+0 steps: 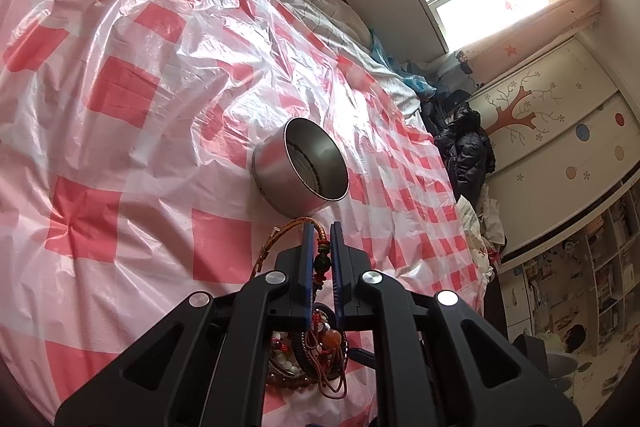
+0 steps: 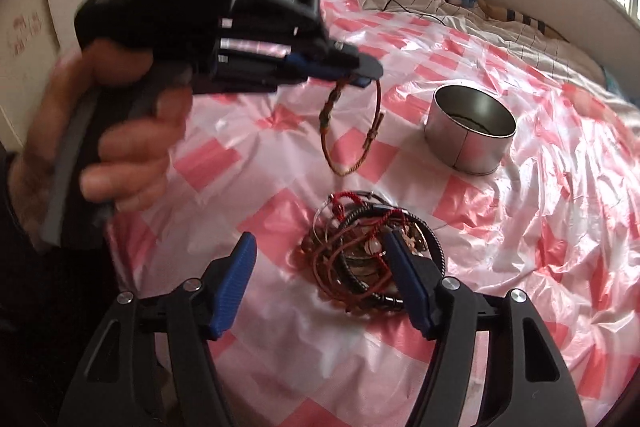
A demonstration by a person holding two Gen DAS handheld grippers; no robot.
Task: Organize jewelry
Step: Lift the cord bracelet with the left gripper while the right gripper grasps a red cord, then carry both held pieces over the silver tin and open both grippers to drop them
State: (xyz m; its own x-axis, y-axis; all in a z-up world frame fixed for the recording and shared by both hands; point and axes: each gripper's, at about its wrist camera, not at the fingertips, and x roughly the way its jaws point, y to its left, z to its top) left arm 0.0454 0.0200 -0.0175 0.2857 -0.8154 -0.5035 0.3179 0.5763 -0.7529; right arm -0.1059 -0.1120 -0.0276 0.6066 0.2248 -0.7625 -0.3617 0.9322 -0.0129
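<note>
Bracelet lifted over the checked bed

Nearest, the right gripper (image 2: 318, 273) stood wide open, holding nothing, over the tangled pile of cords and beads (image 2: 370, 257); farther left, the left gripper (image 2: 362, 75) pinched a braided red-and-gold cord bracelet (image 2: 348, 131) aloft; farther right sat the round silver metal tin (image 2: 468, 135).

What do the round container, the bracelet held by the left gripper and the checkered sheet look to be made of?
Round container: looks like thin metal, brushed silver with a vertical side seam and dull reflections. Bracelet in the left gripper: apparently braided cord, red-brown, with knots and small beads. Checkered sheet: thin glossy plastic film, judging by its crinkles and glare.
</note>
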